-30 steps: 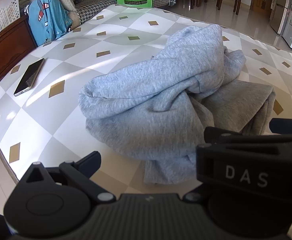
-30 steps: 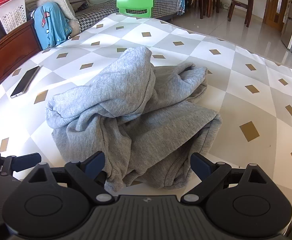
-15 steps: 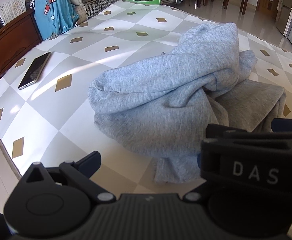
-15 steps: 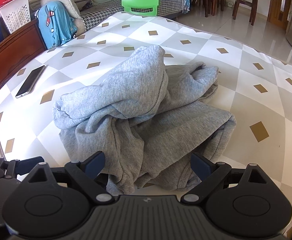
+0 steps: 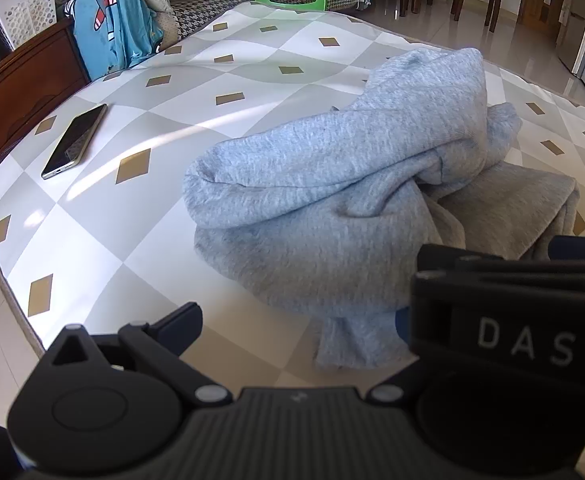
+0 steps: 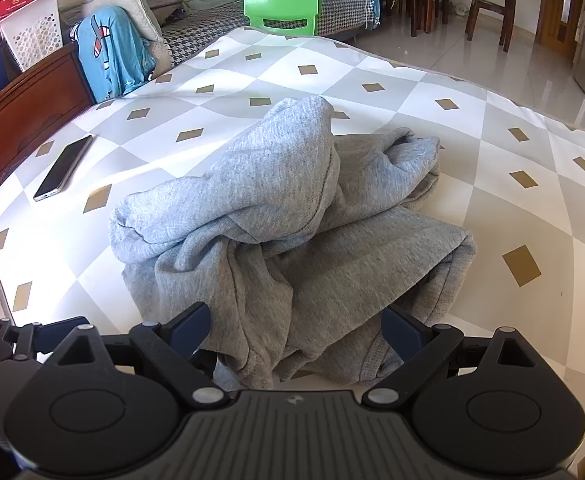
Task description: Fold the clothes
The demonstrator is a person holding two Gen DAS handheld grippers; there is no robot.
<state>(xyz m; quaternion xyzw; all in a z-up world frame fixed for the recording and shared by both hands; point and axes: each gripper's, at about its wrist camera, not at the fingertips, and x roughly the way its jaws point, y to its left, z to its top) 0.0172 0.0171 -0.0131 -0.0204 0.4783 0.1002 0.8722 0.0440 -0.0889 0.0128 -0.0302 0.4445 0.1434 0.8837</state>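
Observation:
A crumpled grey sweatshirt [image 5: 332, 208] lies in a heap on the checked tabletop [image 5: 92, 240]. In the left wrist view my left gripper [image 5: 292, 328] hovers open just short of the heap's near hanging end. Its right finger is mostly hidden behind the black body of the right gripper [image 5: 512, 320]. In the right wrist view the same sweatshirt [image 6: 292, 240] fills the middle. My right gripper [image 6: 296, 328] is open, and the near hem lies between its blue fingertips [image 6: 402, 328] without being pinched. The left gripper [image 6: 32, 336] shows at the lower left.
A phone [image 5: 74, 142] [image 6: 62, 168] lies near the table's left edge. Beyond the far side stand a green chair [image 6: 282, 0], a blue garment [image 6: 110, 54] draped over a wooden cabinet, and a white basket [image 6: 32, 36]. Tiled floor and wooden chairs lie to the right.
Both views have shifted slightly, so the sweatshirt sits a little further right in them. The heap itself has not moved. Both grippers stay open.

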